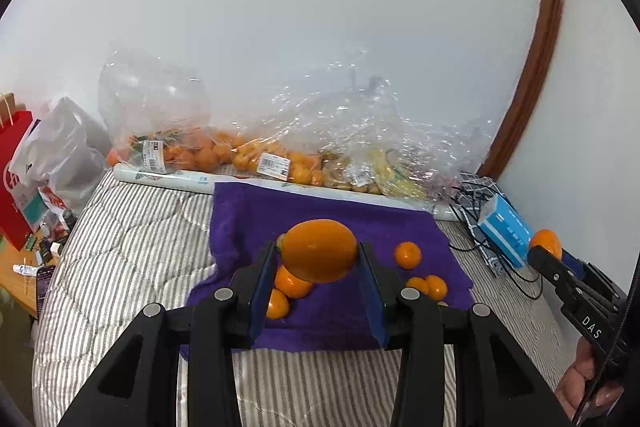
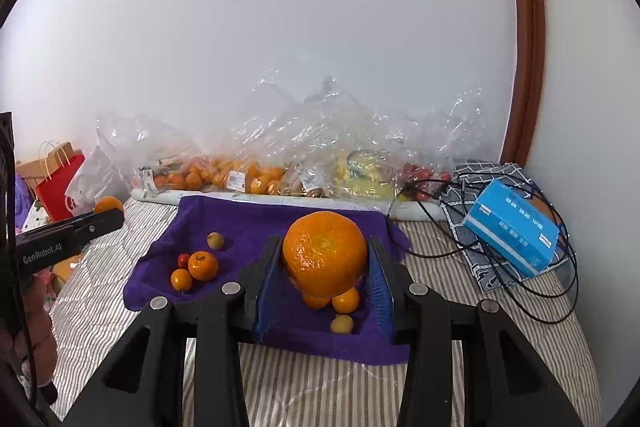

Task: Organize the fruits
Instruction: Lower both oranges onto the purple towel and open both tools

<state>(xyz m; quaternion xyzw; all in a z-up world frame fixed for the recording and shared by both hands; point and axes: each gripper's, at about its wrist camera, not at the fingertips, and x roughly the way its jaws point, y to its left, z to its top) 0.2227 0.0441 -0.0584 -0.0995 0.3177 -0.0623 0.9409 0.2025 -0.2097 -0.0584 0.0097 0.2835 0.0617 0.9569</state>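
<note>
Oranges sit clamped, one (image 1: 319, 250) between left tongs (image 1: 318, 259), another (image 2: 325, 253) between right tongs (image 2: 326, 263)

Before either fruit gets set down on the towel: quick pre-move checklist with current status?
1. Left gripper holding its smooth orange fruit: ok, pinched between both fingers.
2. Right gripper holding the large orange: ok, seated between the fingers.
3. Both fruits lifted above the purple towel: ok.
4. Bare towel for a drop: ok, the middle is bare between the left cluster and the small fruits under the right gripper.
5. Black cables away from the right gripper: ok, they lie off the towel, beside the blue box.
6. Grip firmness: cannot tell.
</note>
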